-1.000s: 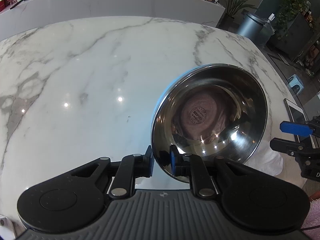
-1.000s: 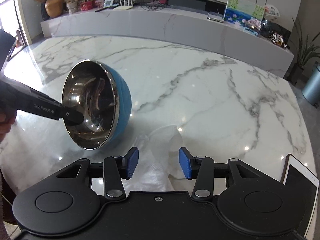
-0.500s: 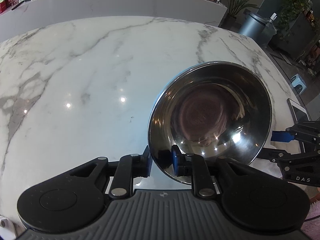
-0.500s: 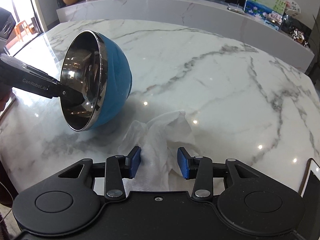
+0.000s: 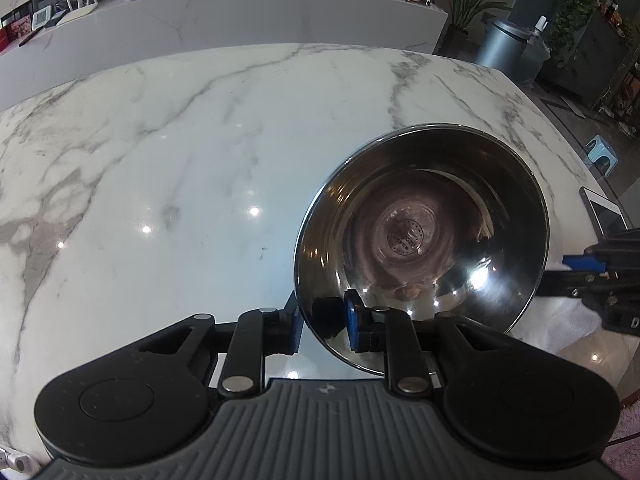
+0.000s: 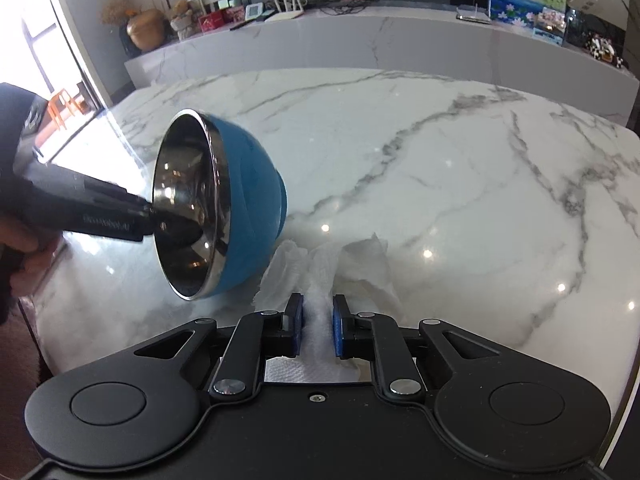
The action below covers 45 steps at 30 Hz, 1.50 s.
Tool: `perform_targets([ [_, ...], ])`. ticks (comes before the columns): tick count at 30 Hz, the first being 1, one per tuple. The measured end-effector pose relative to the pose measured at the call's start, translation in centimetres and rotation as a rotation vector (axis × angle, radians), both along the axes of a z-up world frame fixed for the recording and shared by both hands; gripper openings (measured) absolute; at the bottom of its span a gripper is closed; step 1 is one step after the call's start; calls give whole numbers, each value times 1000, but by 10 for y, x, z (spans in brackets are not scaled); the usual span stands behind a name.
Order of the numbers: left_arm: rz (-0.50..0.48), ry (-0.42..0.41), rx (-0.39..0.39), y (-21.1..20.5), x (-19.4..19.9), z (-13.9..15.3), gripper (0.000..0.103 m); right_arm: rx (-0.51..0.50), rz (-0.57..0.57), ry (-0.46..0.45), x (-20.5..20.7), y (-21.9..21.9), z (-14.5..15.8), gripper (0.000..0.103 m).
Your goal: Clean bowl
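Left tool (image 5: 322, 324) clamped on rim of blue-walled, steel-lined round bowl (image 5: 420, 240), one pad outside, one inside. Bowl held tipped on edge, mouth turned toward left tool, lower side down near white grey-veined marble tabletop (image 5: 180, 160); cannot tell whether touching. Right tool (image 6: 318, 330) closing on crumpled white paper towel (image 6: 320, 276), bunched between blue pads (image 6: 297, 326). Towel lying on tabletop just beside bowl's blue outer wall. White-framed tablet (image 5: 606, 210) at tabletop's far right edge.
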State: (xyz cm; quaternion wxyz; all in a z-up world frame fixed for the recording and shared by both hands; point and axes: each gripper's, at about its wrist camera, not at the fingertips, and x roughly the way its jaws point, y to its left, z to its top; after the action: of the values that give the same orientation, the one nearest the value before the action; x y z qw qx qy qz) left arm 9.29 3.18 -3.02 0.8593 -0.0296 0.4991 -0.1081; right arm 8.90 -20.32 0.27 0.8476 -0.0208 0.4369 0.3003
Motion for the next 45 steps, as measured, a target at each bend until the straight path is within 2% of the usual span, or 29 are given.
perform_targets([
  [7, -20, -8, 18, -2, -2, 1, 20, 28, 46, -74, 3, 14, 38, 13],
  [12, -20, -6, 13, -1, -2, 1, 20, 54, 78, -77, 13, 18, 47, 13],
  [27, -63, -22, 50, -8, 0, -2, 21, 25, 125, -76, 14, 19, 39, 13],
  [45, -52, -25, 76, -9, 4, -3, 23, -26, 159, -48, 7, 28, 21, 13],
])
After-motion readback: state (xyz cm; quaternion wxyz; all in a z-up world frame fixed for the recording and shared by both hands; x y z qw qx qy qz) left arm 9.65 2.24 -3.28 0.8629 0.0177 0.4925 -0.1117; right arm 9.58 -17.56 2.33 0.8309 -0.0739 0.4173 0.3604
